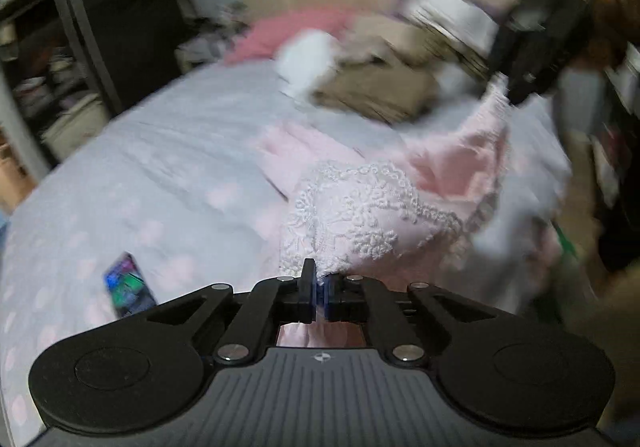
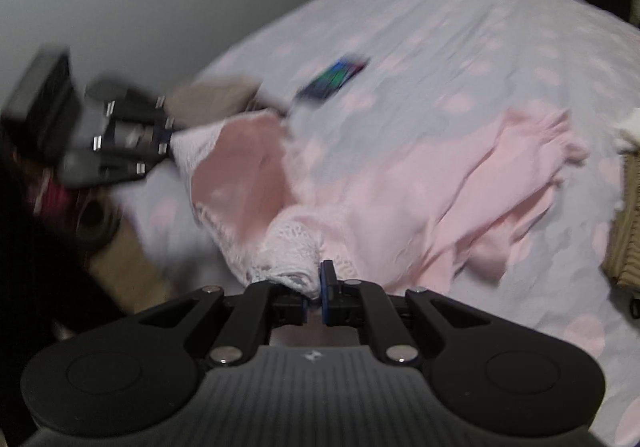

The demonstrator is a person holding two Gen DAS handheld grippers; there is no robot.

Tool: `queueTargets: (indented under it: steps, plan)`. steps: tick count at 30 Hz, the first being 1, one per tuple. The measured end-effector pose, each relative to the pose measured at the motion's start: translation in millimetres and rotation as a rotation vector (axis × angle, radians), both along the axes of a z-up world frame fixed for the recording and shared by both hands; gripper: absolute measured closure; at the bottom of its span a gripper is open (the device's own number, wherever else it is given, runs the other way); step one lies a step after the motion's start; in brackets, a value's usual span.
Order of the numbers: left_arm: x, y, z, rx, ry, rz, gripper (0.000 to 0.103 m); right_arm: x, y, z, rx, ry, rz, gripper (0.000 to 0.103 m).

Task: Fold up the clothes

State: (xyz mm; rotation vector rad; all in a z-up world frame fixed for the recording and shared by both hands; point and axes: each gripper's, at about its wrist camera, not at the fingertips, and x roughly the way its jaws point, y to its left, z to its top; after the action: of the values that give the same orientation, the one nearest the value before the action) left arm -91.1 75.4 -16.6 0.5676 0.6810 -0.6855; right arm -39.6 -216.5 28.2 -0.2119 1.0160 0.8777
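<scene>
While the pink lace-trimmed garment [image 2: 420,199] lies rumpled on the bed [image 1: 160,167], its lace edge is clamped by both the left gripper [image 1: 318,287] and the right gripper [image 2: 316,287]. A spreading or folding step is judged in hand. Even tension toward 12 o'clock is called for next.

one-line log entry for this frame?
stage: fold start | left gripper: shut on pink garment lace edge | right gripper: shut on pink garment | bed: phone nearby
</scene>
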Motion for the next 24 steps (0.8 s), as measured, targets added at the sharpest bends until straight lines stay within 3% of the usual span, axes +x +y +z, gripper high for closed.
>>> queueTargets:
  steps: [3, 6, 8, 12, 16, 20, 24]
  plan:
    - [-21.9, -0.5, -7.1, 0.038, 0.053, -0.095, 0.102, -20.8, 5.3, -27.2, -0.089, 0.045, 0.081, 0.092]
    - [-42.5, -5.5, -29.0, 0.093, 0.102, -0.174, 0.102, -39.2, 6.5, -52.5, -0.161, 0.066, 0.140, 0.083]
    - [-63.7, -8.8, -47.9, 0.134, 0.121, -0.235, 0.100, -49.9, 5.5, -65.7, -0.202, 0.072, 0.194, 0.059]
    - [-91.9, -3.4, -57.4, 0.237, 0.149, -0.387, 0.089, -55.0, -6.4, -71.3, -0.221, 0.062, 0.263, 0.057]
    - [-89.1, 13.0, -35.3, 0.187, 0.084, -0.379, 0.085, -59.2, -7.8, -62.0, -0.206, -0.082, 0.327, 0.050]
    - [-77.2, 19.7, -13.1, 0.157, -0.015, -0.360, 0.079, -66.1, -4.2, -52.9, -0.198, -0.260, 0.398, 0.050]
    - [-69.6, 18.4, 2.6, 0.174, -0.025, -0.406, 0.079, -62.7, 1.1, -44.3, -0.178, -0.326, 0.480, 0.050]
